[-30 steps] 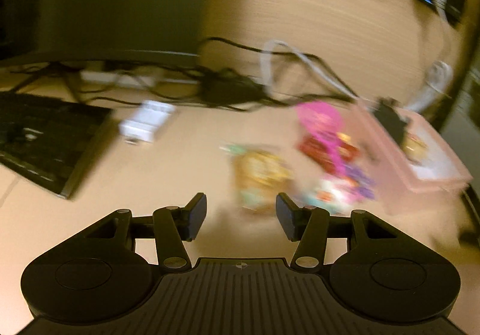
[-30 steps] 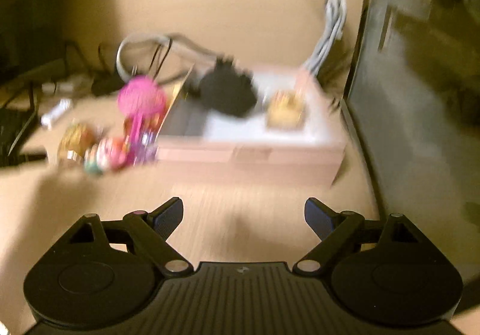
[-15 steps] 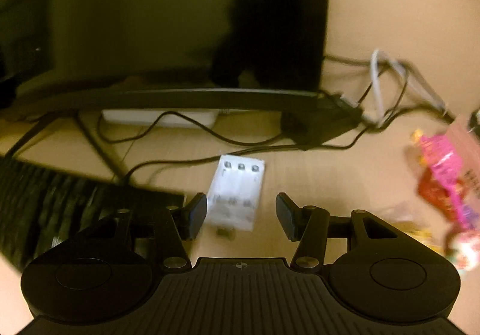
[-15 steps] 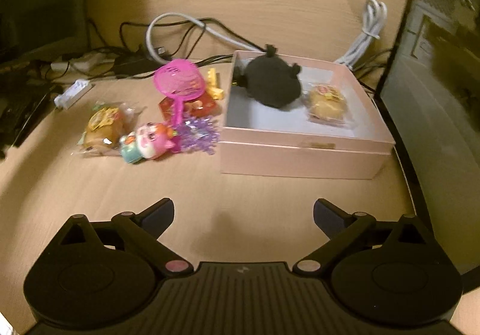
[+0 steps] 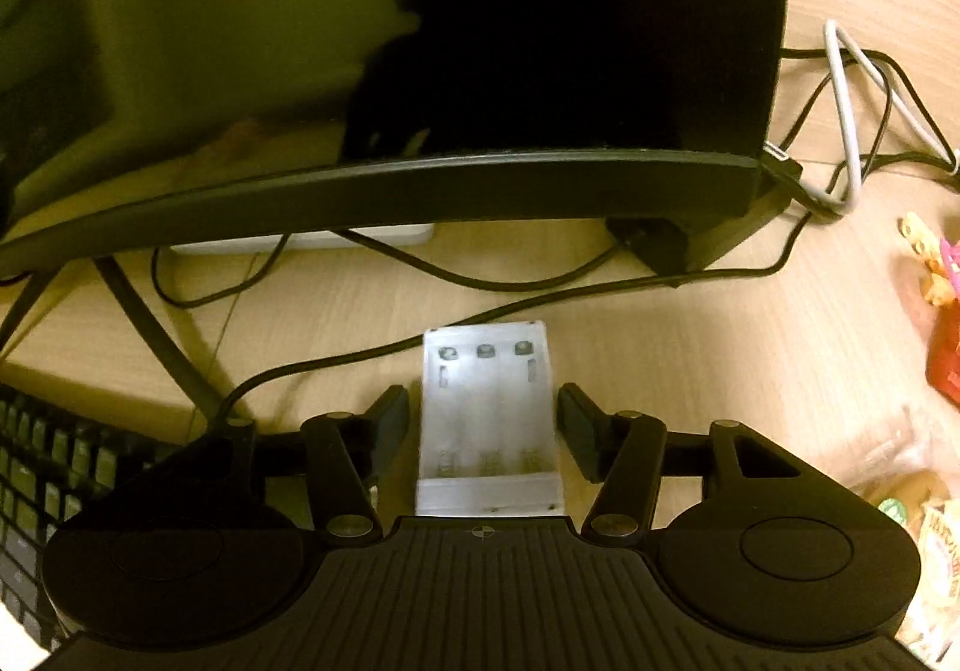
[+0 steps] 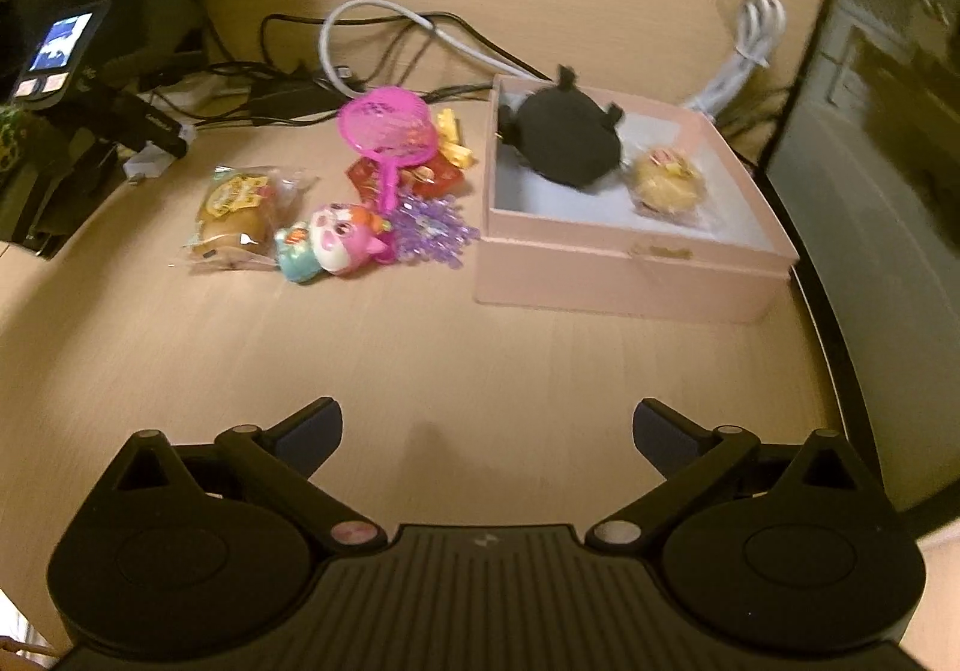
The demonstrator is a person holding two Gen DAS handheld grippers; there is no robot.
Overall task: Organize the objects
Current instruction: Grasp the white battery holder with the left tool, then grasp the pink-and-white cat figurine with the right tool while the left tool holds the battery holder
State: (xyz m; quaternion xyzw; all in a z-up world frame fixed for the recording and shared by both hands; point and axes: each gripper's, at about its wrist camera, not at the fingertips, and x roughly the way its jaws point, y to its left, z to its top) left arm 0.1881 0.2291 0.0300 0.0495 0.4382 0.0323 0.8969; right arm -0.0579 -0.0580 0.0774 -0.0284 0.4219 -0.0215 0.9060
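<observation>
White battery charger (image 5: 489, 419) lies flat on desk (image 5: 690, 347) w/ L gripper (image 5: 483, 413) fingers spread either side, a gap each side, below monitor (image 5: 420, 71); R gripper (image 6: 487, 434) wide apart, nothing between, well back from pink box (image 6: 630, 275) w/ black plush (image 6: 564, 143) inside.

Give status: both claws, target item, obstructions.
Left claw open, straddling white battery charger, not closed on it. Right claw open, empty, short of pink box. Black cable lies beside charger.
</observation>
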